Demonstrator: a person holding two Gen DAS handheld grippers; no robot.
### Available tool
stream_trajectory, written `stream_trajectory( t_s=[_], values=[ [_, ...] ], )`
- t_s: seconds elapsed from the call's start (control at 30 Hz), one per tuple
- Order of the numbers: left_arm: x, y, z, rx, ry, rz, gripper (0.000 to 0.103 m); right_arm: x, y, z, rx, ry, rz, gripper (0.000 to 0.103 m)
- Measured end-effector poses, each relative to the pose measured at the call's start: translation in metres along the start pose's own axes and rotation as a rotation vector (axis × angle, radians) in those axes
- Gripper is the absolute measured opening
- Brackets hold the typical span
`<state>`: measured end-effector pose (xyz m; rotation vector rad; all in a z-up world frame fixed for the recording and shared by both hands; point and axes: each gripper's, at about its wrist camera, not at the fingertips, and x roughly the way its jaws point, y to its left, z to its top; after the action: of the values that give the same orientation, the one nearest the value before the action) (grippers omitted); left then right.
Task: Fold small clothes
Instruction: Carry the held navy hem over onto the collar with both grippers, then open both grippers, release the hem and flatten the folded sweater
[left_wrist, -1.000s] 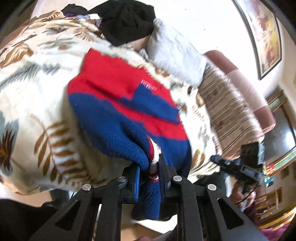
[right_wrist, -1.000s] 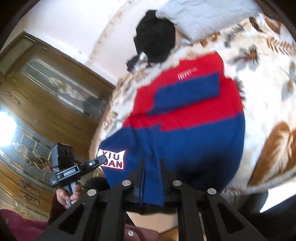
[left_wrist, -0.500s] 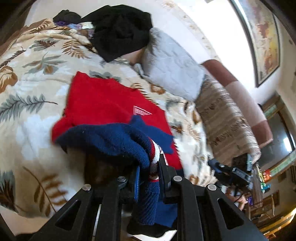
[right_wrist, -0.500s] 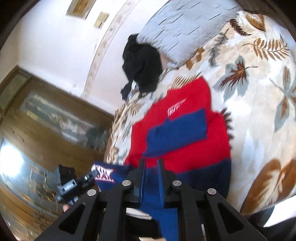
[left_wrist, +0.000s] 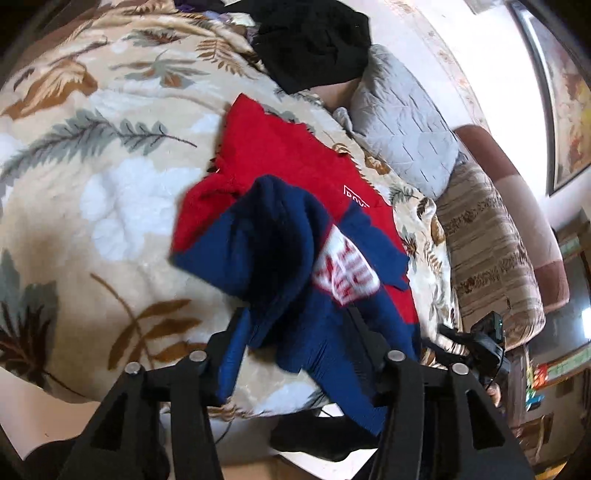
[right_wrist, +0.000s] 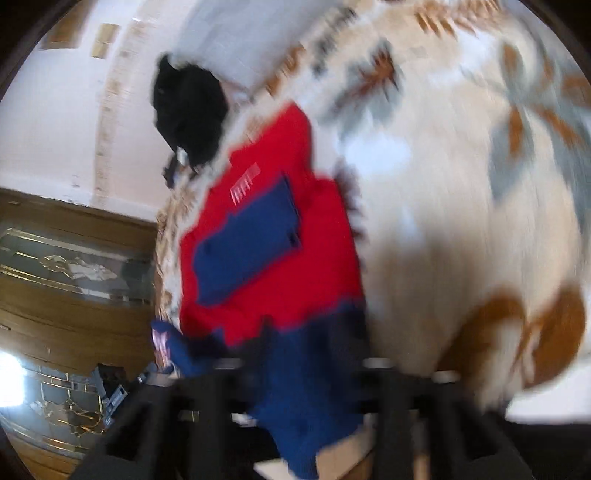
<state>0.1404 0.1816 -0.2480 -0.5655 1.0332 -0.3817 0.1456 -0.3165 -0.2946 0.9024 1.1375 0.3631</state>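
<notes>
Red and navy knit sweater (left_wrist: 295, 206) lies on the leaf-print blanket (left_wrist: 92, 177), centre of the left wrist view. Upper part is red with a small white logo; the navy hem is flipped up over it in a lumpy fold, showing a white patch with red lettering, blurred. My left gripper (left_wrist: 291, 332), bottom centre, has just been opening: jaws stand apart, navy hem fabric loose between them, pads not pressing it. In the right wrist view, heavily blurred, the sweater (right_wrist: 269, 240) runs from centre to bottom, with a navy sleeve folded across the red chest. My right gripper (right_wrist: 310, 369) has also just been opening, jaws spread wide, navy hem draped between them. Black clothes (left_wrist: 314, 40) and a grey pillow (left_wrist: 402, 122) sit upper right.
</notes>
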Motion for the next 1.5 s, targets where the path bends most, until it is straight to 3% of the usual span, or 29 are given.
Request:
stream_trajectory(
  t_s=[0.1, 0.23, 0.33, 0.43, 0.5, 0.53, 0.57, 0.6, 0.63, 0.73, 0.87, 1.03, 1.13, 1.27, 1.4, 1.5],
  values=[
    [-0.009, -0.007, 0.003, 0.071, -0.035, 0.022, 0.060, 0.000, 0.004, -0.027, -0.039, 0.043, 0.029, 0.084],
    [-0.006, -0.019, 0.017, 0.138, -0.053, 0.032, 0.080, 0.017, 0.000, -0.060, -0.021, 0.104, 0.021, 0.084],
    [0.019, -0.018, 0.023, 0.132, 0.011, 0.021, 0.080, 0.049, -0.001, -0.076, -0.018, 0.141, -0.034, 0.084],
    [0.051, -0.014, 0.017, 0.090, 0.119, 0.028, 0.080, 0.079, 0.005, -0.086, -0.019, 0.143, -0.033, 0.084],
    [0.060, -0.018, 0.009, 0.107, 0.137, 0.008, 0.079, 0.091, 0.013, -0.093, -0.056, 0.179, -0.046, 0.068],
    [0.062, -0.022, 0.006, 0.132, 0.121, 0.025, 0.069, 0.092, 0.019, -0.097, -0.100, 0.204, -0.054, 0.039],
    [0.062, -0.025, 0.004, 0.156, 0.103, 0.048, 0.040, 0.088, 0.026, -0.099, -0.153, 0.199, -0.070, 0.020],
    [0.063, -0.028, 0.004, 0.178, 0.106, 0.063, 0.022, 0.079, 0.035, -0.100, -0.196, 0.176, -0.071, 0.019],
    [0.062, -0.030, 0.003, 0.191, 0.106, 0.066, 0.014, 0.072, 0.041, -0.100, -0.220, 0.163, -0.056, 0.014],
    [0.050, -0.040, 0.005, 0.234, 0.073, 0.049, 0.013, 0.036, 0.067, -0.091, -0.295, 0.077, -0.007, 0.012],
    [0.023, -0.052, 0.026, 0.219, 0.011, -0.078, 0.013, -0.004, 0.097, -0.056, -0.350, -0.049, 0.066, 0.012],
    [0.009, -0.060, 0.078, 0.145, -0.062, -0.136, 0.012, -0.014, 0.135, 0.010, -0.395, -0.175, 0.091, 0.012],
    [0.008, -0.062, 0.118, 0.115, -0.122, -0.112, 0.012, -0.005, 0.150, 0.064, -0.381, -0.221, 0.116, 0.012],
    [0.012, -0.051, 0.172, 0.035, -0.185, -0.085, 0.012, 0.042, 0.167, 0.137, -0.314, -0.261, 0.137, 0.012],
    [0.048, -0.037, 0.214, -0.008, -0.228, 0.029, 0.012, 0.078, 0.138, 0.202, -0.150, -0.287, 0.190, 0.016],
    [0.080, -0.019, 0.228, -0.025, -0.225, 0.011, 0.019, 0.100, 0.106, 0.225, -0.047, -0.298, 0.146, 0.018]
  ],
)
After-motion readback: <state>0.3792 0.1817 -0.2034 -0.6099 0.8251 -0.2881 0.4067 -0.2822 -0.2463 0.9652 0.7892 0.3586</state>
